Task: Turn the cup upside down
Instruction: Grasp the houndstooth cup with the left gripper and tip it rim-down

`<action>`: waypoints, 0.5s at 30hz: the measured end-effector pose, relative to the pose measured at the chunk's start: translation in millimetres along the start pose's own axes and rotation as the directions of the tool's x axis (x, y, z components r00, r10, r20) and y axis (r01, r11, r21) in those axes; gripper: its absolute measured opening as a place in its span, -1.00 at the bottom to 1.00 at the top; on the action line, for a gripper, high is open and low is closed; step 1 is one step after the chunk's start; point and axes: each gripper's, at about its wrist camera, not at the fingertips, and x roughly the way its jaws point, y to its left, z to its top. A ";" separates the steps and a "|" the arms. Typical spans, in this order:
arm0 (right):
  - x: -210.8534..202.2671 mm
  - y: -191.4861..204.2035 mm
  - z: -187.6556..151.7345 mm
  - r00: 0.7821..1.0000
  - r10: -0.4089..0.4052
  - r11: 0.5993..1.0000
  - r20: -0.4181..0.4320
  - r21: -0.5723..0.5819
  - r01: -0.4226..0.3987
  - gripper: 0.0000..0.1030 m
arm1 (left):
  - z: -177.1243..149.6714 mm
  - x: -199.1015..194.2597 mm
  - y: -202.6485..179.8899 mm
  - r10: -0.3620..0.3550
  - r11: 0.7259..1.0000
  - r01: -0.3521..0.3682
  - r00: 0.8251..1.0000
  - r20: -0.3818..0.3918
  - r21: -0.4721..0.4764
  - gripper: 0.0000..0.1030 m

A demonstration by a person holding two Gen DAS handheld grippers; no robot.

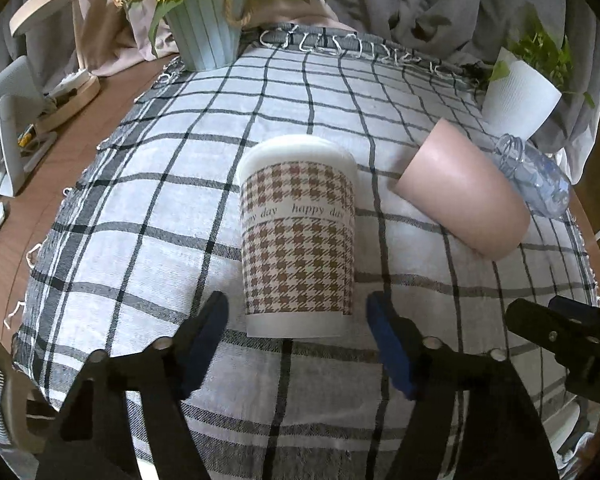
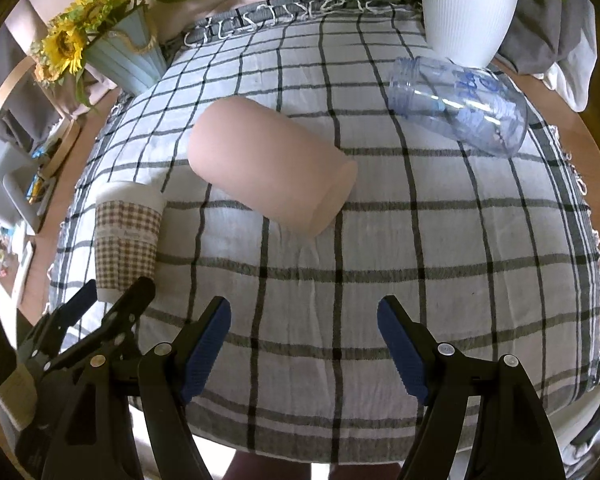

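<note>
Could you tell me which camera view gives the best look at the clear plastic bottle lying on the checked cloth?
The right wrist view: the clear plastic bottle lies on its side in full, threaded neck to base, in front of the white ribbed plant pot. In the left wrist view the bottle is squeezed against the frame edge, partly hidden behind the pink cup.

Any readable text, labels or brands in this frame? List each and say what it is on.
"happy day happy da…" on the pale band round the houndstooth cup; the right end runs out of sight.
Blue print on the clear bottle lying on its side: too blurred to read.
Pink cup, white pot: no text seen.
</note>
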 end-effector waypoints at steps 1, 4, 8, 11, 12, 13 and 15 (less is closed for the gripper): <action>0.2 -0.9 -0.7 1.000 0.001 1.000 -0.002 0.002 -0.001 0.47 | -0.4 0.5 -0.4 -0.001 1.000 0.001 1.000 0.000 0.003 0.12; -0.3 -1.1 -2.0 1.000 0.002 1.000 -0.002 0.000 -0.002 0.47 | 0.2 -0.6 -1.2 0.004 1.000 -0.004 1.000 0.007 0.006 0.05; -2.0 0.1 -1.7 1.000 0.003 1.000 0.004 -0.004 -0.003 0.47 | 7.2 -10.7 -2.8 0.008 1.000 -0.008 1.000 0.029 0.019 0.05; -5.0 2.2 1.8 1.000 0.012 1.000 0.009 -0.002 -0.012 0.47 | 17.4 -20.4 -3.7 0.008 1.000 -0.010 0.998 0.055 0.028 0.05; -5.9 3.3 3.6 1.000 0.015 1.000 0.019 -0.005 -0.015 0.47 | 21.7 -22.5 -3.9 0.008 0.999 -0.011 0.998 0.062 0.033 0.05; -7.2 4.0 5.4 1.000 0.020 1.000 0.023 -0.003 -0.020 0.47 | 26.7 -24.1 -3.9 0.009 0.999 -0.011 0.998 0.070 0.036 0.05; -9.8 5.3 10.2 0.999 0.026 1.000 0.036 0.003 -0.026 0.47 | 37.5 -24.2 -3.4 0.010 0.999 -0.013 0.997 0.071 0.039 0.05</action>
